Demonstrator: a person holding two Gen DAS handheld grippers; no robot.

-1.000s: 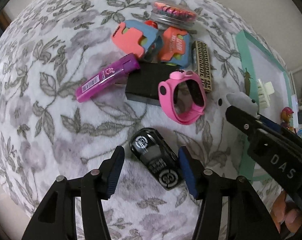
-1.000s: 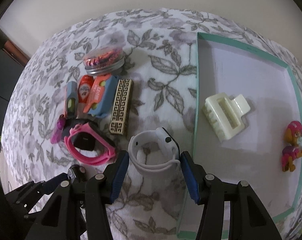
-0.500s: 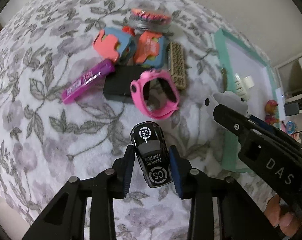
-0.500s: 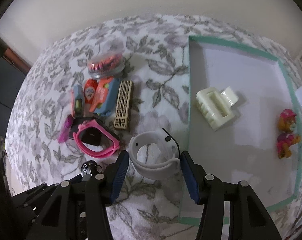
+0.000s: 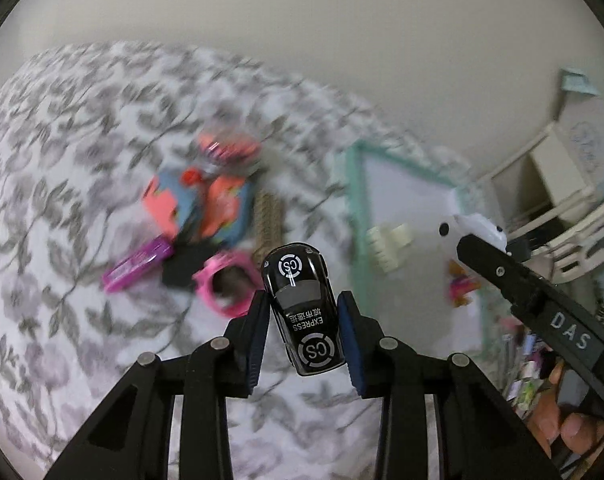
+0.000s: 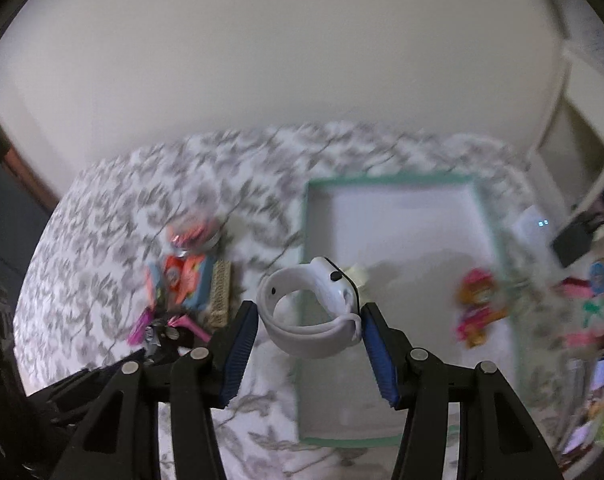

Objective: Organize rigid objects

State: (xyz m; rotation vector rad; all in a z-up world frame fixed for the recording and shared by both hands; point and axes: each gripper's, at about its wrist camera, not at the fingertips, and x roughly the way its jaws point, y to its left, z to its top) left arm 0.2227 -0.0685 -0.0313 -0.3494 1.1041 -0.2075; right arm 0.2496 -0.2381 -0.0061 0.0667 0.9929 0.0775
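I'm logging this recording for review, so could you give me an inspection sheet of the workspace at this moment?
Surface: floral grey-and-white cloth, blurred by motion.
Job's things: black toy car with CS roundels held off the cloth; white silicone smartwatch held in front of the teal-rimmed white tray; cream hair claw and pink toy figure lie in the tray.
Clutter: pink watch band, purple tube, orange-and-blue pieces piled on the cloth.
Grippers: left hand-held gripper shut on the car; right hand-held gripper shut on the watch.
Cables: nothing seen.
Surroundings: plain wall, white shelving.
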